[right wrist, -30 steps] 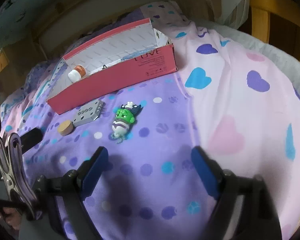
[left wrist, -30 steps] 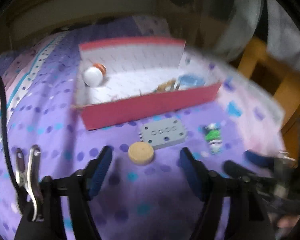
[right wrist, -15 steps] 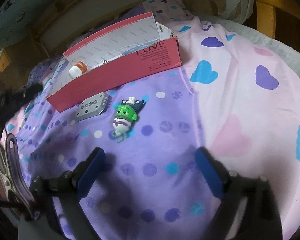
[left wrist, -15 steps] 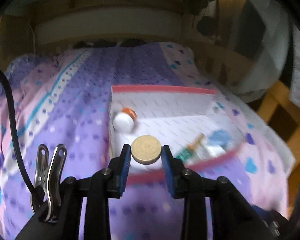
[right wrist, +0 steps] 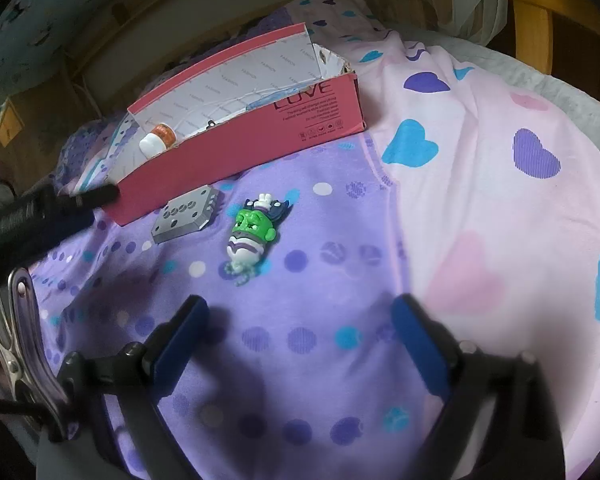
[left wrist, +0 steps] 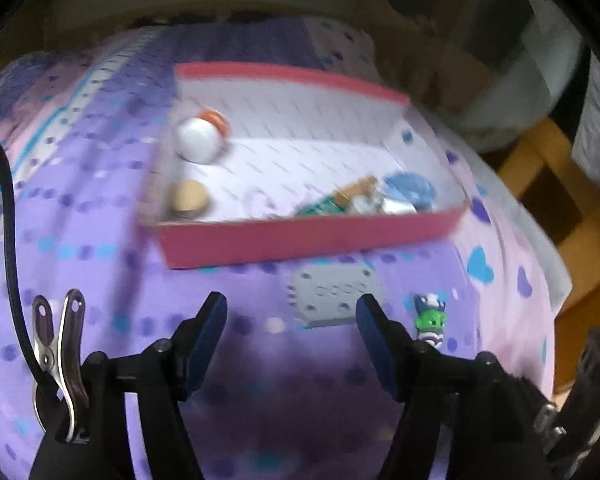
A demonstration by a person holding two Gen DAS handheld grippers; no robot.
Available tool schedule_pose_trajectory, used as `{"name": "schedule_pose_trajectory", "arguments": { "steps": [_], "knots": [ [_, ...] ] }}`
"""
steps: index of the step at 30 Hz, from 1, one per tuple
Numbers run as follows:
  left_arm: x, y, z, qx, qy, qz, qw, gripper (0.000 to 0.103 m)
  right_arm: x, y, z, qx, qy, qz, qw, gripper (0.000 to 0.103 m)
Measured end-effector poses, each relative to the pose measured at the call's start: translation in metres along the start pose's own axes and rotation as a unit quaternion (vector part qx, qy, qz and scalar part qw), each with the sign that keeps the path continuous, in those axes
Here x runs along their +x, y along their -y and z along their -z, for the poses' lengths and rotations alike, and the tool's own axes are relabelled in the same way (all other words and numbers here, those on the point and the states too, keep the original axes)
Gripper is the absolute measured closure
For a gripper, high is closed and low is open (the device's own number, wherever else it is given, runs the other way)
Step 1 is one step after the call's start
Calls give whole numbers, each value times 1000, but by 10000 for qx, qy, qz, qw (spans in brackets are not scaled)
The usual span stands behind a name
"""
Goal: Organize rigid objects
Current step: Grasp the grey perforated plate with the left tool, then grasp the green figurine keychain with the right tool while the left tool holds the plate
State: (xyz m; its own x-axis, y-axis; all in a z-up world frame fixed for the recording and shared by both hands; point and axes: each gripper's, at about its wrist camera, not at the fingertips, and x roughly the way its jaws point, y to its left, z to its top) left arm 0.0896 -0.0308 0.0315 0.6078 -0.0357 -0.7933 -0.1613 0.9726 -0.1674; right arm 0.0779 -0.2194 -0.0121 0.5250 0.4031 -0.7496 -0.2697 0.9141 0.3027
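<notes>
A red box (left wrist: 308,236) with a white lining sits on the bed; it also shows in the right wrist view (right wrist: 236,160). Inside lie a tan wooden disc (left wrist: 189,199), a white bottle with an orange band (left wrist: 200,138) and several small items (left wrist: 364,200). A grey metal block (left wrist: 332,296) and a green-headed toy figure (left wrist: 430,320) lie in front of the box, also in the right wrist view, the block (right wrist: 188,216) left of the figure (right wrist: 252,236). My left gripper (left wrist: 292,320) is open and empty, near the block. My right gripper (right wrist: 300,328) is open and empty, short of the figure.
The bed has a purple dotted sheet (right wrist: 300,360) and a pink heart-patterned cover (right wrist: 480,200) to the right. A wooden frame (left wrist: 540,168) stands beyond the bed's right edge. The left gripper's arm (right wrist: 40,208) shows at the right wrist view's left edge.
My left gripper closed on the tan disc, carried it over the box and let it go; the disc now lies in the box. The gripper has drawn back, open. The right gripper barely moved.
</notes>
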Motion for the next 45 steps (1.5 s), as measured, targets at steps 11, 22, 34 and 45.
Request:
{"name": "schedule_pose_trajectory", "arguments": {
  "steps": [11,22,34,45],
  "knots": [
    [53,25,-11,141,-393,-51,9991,41,-1,2,0,82,28,-67,9999,7],
    [0,-6,36,22,-253,313,9992,90,2,-3,-4,3,-71,54,10000,7],
    [-58,-41,105,-204,-264,499,9982,96,42,-48,-55,-1147,-461,333,9918,11],
    [-88,-26,104,317,356,-27,9989,26,11,-45,-20,-1228,-270,13,9921,74]
  ]
}}
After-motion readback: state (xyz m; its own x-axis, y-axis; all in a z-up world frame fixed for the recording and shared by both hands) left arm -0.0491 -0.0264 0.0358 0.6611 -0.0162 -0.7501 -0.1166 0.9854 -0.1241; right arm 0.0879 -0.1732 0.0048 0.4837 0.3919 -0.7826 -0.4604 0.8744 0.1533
